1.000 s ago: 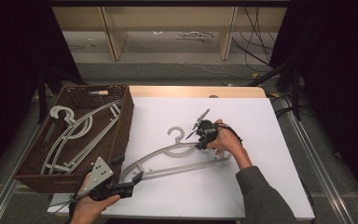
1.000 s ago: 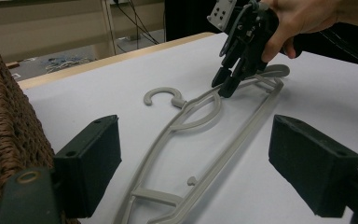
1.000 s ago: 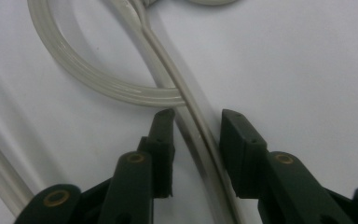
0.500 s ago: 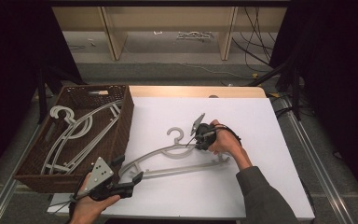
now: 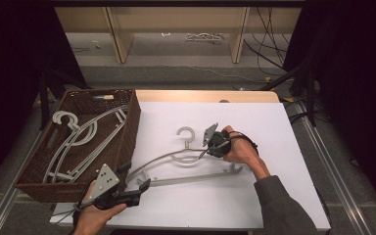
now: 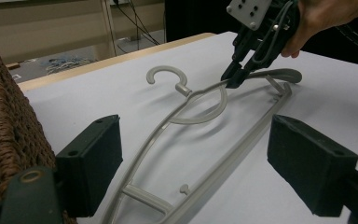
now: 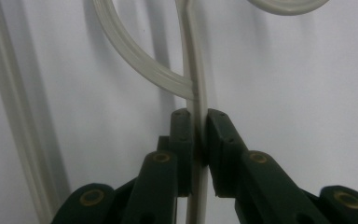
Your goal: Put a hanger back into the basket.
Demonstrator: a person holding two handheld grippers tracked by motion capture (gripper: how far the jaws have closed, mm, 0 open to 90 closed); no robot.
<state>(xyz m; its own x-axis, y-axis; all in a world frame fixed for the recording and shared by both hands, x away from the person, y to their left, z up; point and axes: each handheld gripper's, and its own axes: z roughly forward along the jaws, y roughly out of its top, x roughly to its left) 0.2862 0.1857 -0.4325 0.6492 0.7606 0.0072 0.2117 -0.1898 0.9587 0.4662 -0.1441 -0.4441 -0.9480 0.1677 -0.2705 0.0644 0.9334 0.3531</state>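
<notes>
We see the right hand-held gripper (image 5: 206,152) pinching the grey hanger (image 5: 186,164), jaws just closing on its arm, hanger flat on the white worktop (image 5: 274,147), left hand-held gripper (image 5: 142,188) wide open near its end

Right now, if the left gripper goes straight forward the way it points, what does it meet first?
Probably the grey hanger on the white table: its near end lies between the open jaws of the left gripper. Farther along is the right gripper, shut on the hanger's upper arm. Depth is uncertain.

No text, label, brand, number or sign can be read in any view — nothing legible is carried by the things shown, and no marking is made out.
</notes>
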